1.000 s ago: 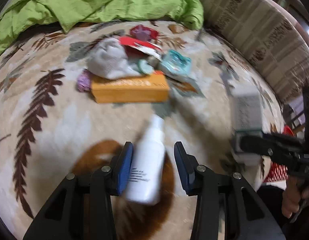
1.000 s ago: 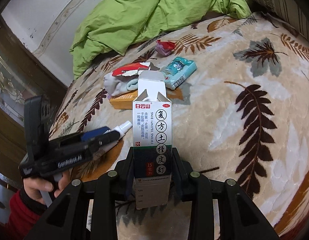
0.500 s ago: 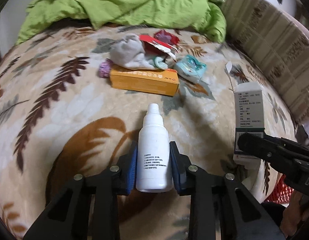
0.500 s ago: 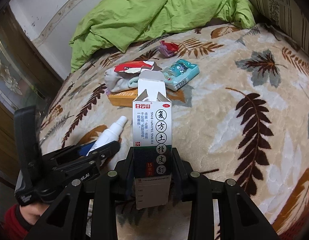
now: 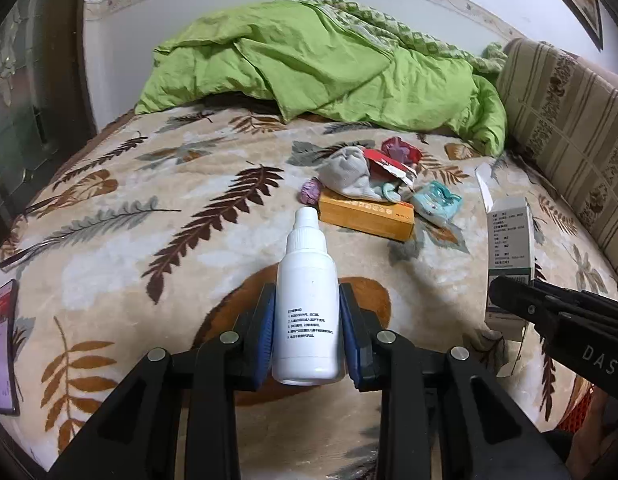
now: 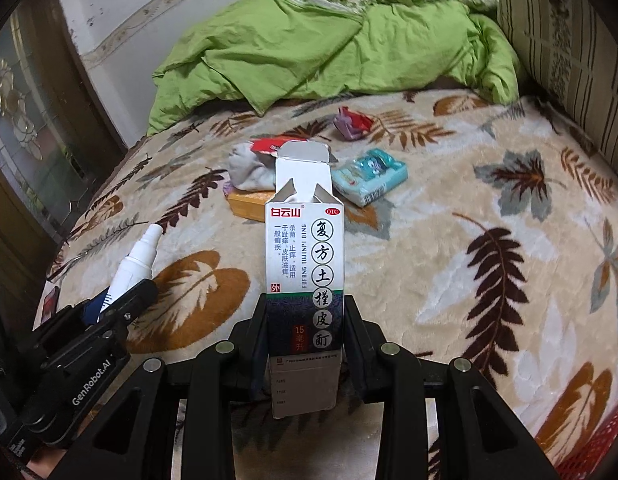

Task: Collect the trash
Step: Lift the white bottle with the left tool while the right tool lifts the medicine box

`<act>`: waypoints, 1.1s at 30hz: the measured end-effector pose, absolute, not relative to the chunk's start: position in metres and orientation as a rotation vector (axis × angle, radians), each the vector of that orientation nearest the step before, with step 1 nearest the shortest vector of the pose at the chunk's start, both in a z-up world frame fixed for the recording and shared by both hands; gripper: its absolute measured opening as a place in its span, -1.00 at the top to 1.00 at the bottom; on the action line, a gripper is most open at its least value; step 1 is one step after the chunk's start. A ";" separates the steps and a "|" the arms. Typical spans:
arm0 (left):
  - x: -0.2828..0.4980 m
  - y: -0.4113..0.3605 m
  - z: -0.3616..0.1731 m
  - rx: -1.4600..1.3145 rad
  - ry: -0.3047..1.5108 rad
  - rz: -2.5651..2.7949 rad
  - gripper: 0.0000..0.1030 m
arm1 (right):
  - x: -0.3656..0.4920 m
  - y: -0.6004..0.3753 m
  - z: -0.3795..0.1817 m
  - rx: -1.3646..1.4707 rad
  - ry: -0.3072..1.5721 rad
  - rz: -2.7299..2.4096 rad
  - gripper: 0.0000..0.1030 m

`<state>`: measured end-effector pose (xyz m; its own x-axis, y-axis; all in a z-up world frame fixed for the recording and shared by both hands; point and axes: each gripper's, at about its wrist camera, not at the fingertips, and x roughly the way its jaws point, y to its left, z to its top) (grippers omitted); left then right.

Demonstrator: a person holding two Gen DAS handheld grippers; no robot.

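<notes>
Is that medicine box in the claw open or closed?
Open. The medicine box in the right claw has its top flap standing up, side tabs spread. Whether anything is inside cannot be told.

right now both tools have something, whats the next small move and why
Probably carry both loads to the bin. The left tool is shut on the white bottle, the right tool on the opened medicine box, and a red mesh basket shows at the lower right edge.

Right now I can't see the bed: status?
Left gripper shut on white bottle. Right gripper shut on medicine box. Trash pile remains.
</notes>
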<state>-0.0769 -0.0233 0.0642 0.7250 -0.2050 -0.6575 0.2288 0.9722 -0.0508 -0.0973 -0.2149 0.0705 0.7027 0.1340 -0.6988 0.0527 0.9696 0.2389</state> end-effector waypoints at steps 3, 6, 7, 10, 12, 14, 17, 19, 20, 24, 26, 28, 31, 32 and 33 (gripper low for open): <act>-0.082 -0.022 0.066 0.039 0.707 -0.229 0.44 | -0.100 -0.210 0.075 0.233 0.762 0.046 0.31; -0.087 -0.024 0.068 0.052 0.694 -0.228 0.44 | -0.102 -0.209 0.078 0.224 0.743 0.044 0.31; -0.088 -0.024 0.068 0.053 0.692 -0.232 0.44 | -0.101 -0.209 0.078 0.224 0.741 0.044 0.31; -0.089 -0.027 0.067 0.061 0.693 -0.235 0.44 | -0.100 -0.211 0.075 0.238 0.748 0.040 0.31; -0.087 -0.027 0.066 0.056 0.699 -0.238 0.44 | -0.100 -0.212 0.074 0.247 0.754 0.039 0.31; -0.086 -0.027 0.065 0.049 0.705 -0.238 0.44 | -0.099 -0.212 0.074 0.247 0.757 0.040 0.31; -0.084 -0.026 0.063 0.047 0.709 -0.238 0.44 | -0.099 -0.211 0.073 0.242 0.760 0.043 0.31; -0.084 -0.027 0.063 0.048 0.708 -0.241 0.44 | -0.099 -0.211 0.073 0.242 0.763 0.045 0.31; -0.084 -0.026 0.063 0.048 0.708 -0.239 0.44 | -0.099 -0.210 0.072 0.242 0.764 0.043 0.31; -0.084 -0.026 0.064 0.045 0.705 -0.238 0.44 | -0.099 -0.211 0.073 0.242 0.762 0.041 0.31; -0.085 -0.028 0.065 0.045 0.701 -0.238 0.44 | -0.100 -0.210 0.073 0.240 0.757 0.038 0.31; -0.086 -0.029 0.066 0.043 0.695 -0.239 0.44 | -0.101 -0.210 0.072 0.236 0.753 0.036 0.31; -0.087 -0.028 0.068 0.038 0.687 -0.243 0.44 | -0.102 -0.209 0.073 0.225 0.749 0.032 0.31; -0.086 -0.028 0.068 0.035 0.685 -0.244 0.44 | -0.102 -0.208 0.073 0.221 0.748 0.030 0.31; -0.086 -0.027 0.068 0.033 0.684 -0.246 0.44 | -0.102 -0.208 0.073 0.217 0.748 0.028 0.31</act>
